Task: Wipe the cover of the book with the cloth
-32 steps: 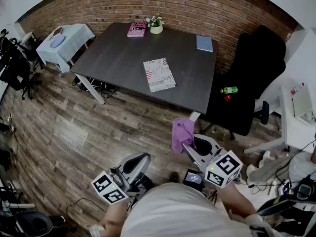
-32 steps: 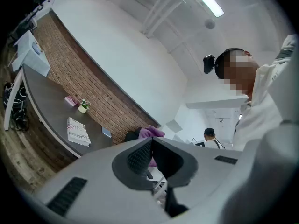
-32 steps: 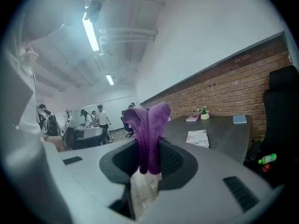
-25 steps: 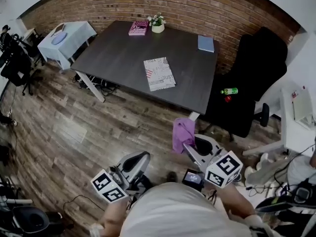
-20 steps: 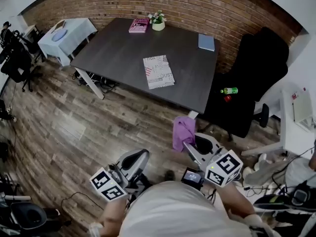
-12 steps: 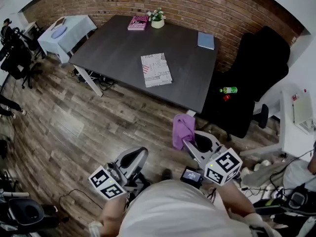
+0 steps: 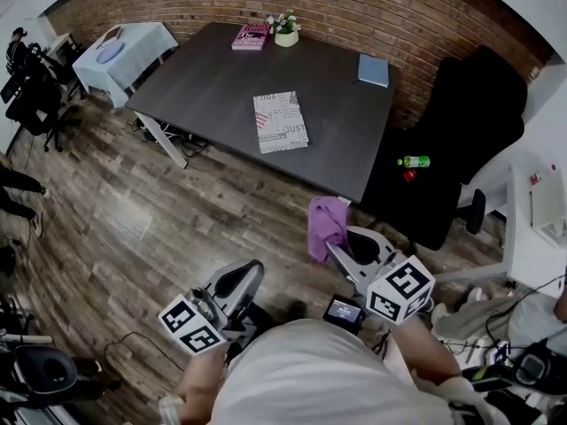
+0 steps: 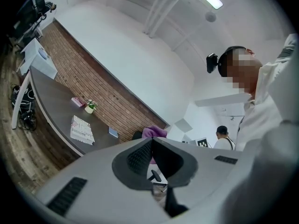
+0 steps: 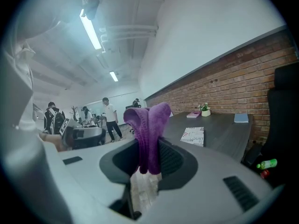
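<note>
purple cloth point(image 7: 326, 226) hangs clamped between the jaws of the right gripper point(image 7: 335, 253), near the person. the left gripper point(image 7: 248, 277) is closed and empty. the book point(image 7: 280, 121) lies flat on the far dark table point(image 7: 204, 87).

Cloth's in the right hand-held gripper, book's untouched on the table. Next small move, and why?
Probably carry the right hand-held gripper forward toward the table. It is clamped on the purple cloth, but the book lies well ahead of it, out of contact.
</note>
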Action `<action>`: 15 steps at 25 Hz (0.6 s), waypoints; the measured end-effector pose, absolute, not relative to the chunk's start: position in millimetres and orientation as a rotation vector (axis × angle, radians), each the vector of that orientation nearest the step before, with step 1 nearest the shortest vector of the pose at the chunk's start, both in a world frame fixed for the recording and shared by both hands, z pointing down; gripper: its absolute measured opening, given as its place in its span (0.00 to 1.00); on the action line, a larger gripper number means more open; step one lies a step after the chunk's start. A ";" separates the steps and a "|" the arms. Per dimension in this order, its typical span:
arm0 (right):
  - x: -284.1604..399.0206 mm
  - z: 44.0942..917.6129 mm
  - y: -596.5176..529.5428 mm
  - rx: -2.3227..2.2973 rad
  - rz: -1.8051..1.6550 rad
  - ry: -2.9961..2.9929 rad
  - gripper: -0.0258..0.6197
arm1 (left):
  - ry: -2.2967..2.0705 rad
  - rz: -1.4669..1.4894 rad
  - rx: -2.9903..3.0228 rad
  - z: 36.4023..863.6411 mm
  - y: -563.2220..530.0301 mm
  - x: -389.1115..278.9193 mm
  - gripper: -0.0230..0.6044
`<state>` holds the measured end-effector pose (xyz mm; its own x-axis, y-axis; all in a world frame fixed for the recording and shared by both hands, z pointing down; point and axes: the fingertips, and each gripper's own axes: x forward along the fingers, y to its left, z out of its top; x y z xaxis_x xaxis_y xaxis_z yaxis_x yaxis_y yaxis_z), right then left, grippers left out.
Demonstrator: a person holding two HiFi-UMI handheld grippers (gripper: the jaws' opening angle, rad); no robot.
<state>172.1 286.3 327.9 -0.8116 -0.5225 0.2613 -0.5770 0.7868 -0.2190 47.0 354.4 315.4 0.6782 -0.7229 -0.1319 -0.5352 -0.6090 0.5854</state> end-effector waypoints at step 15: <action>115.2 355.1 208.5 0.912 0.507 -2.686 0.20 | -0.917 -0.403 2.362 346.3 267.7 -10.9 0.05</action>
<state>115.2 208.5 355.1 -0.7694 -0.5348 0.3493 -0.6254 0.7420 -0.2414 -10.9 267.7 346.3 0.7199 -0.6904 -0.0715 -0.5192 -0.6040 0.6047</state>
